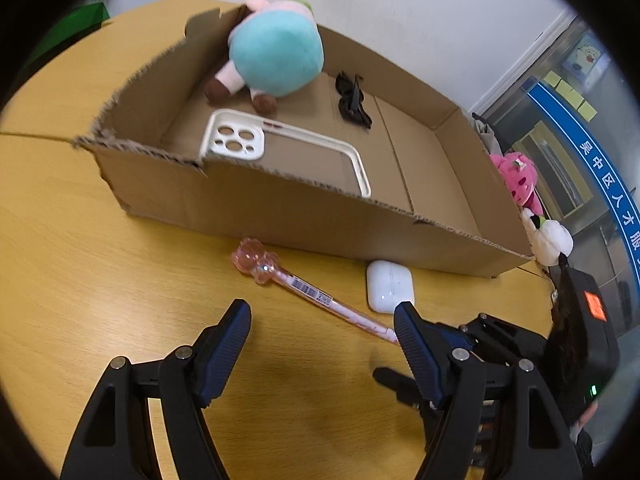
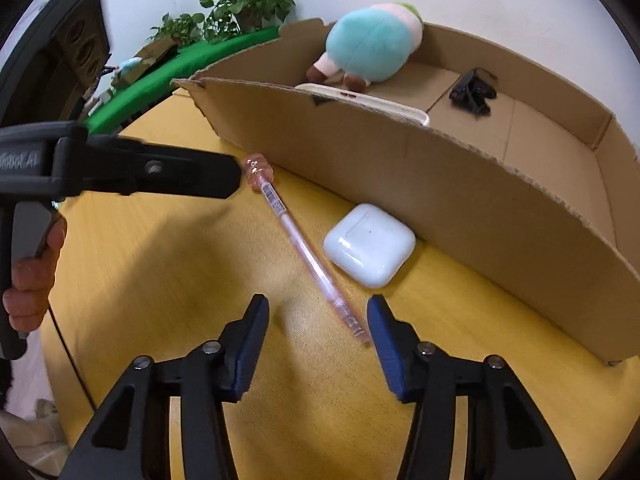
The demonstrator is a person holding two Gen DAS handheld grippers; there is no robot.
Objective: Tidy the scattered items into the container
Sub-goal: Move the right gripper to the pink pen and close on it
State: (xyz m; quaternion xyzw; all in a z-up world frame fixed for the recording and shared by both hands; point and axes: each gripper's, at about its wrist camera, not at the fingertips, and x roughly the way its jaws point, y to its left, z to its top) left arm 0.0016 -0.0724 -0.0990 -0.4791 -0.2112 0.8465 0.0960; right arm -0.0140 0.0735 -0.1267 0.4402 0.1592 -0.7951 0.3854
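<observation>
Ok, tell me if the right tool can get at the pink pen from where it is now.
Probably yes. The right tool is open, with the tip end of the pink pen lying on the table between its fingers. Nothing covers the pen; the white earbud case sits close beside it but apart, so it may get nudged.

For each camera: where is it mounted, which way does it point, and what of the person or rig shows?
Left wrist: behind the open left tongs, facing the cardboard box, with the right tongs crossing in low at right.
Right wrist: behind the open right tongs, facing the same box from the right; the person's hand holds the left tool.
Shared: pink pen, white earbud case, plush toy, phone case.
</observation>
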